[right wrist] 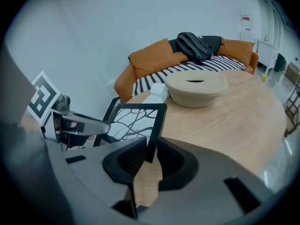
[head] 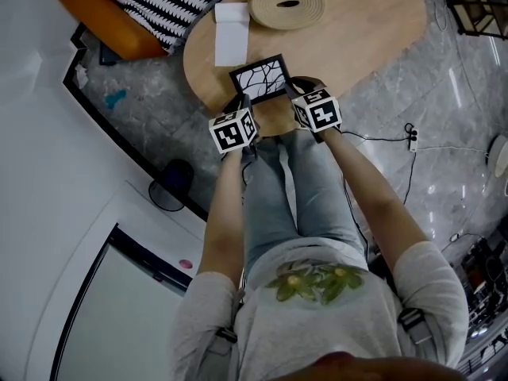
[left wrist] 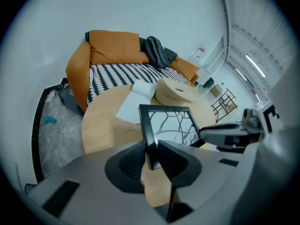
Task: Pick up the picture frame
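Left tongs (left wrist: 152,150) and right tongs (right wrist: 151,146) are each gripping a side edge of the black rectangular branch-print picture frame (head: 259,78), holding it over the near end of the oval wooden desk (head: 373,38). A white paper sheet (head: 231,34) and a round woven beige basket (head: 286,3) are lying farther back. The tongs are covering the frame's near corners.

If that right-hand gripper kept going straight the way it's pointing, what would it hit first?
Likely the wooden table, just beyond the picture frame clamped in the right gripper; depth is unclear.
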Tool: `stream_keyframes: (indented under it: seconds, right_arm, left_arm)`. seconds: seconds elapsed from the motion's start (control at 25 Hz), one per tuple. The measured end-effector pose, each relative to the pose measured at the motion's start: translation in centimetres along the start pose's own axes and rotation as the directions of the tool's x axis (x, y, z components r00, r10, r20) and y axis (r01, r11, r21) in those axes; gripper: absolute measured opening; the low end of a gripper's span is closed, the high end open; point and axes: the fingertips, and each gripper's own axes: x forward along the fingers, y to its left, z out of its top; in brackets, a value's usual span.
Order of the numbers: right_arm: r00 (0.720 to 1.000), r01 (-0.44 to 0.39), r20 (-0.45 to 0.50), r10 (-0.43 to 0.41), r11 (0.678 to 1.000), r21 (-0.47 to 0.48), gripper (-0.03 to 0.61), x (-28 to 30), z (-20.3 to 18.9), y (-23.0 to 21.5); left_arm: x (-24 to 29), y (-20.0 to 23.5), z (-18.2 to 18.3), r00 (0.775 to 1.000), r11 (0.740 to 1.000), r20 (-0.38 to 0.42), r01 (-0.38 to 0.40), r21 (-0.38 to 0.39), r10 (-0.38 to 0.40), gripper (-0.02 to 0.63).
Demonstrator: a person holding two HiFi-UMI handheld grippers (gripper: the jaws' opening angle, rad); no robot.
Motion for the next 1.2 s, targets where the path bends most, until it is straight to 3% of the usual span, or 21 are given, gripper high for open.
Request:
stream_keyframes:
  seconds: [0.44, 1.2]
  right_arm:
    - [0.999, -0.001, 0.042, -0.001, 0.999, 0.039, 0.078, -5.3, 2.2, 2.1]
    - [0.995, 0.018, 0.093, -0.026, 0.996, 0.091, 0.077, -13.2, 2.6, 6.0]
  left_arm:
    - [-5.3, -2.1, 2.4, 1.000, 1.000, 0.011, 0.029, 0.008, -0.029, 0.091]
    - [-13.1, -4.7, 2.1, 0.992, 0.994, 0.075, 0.104, -0.031, -0.102, 0.090]
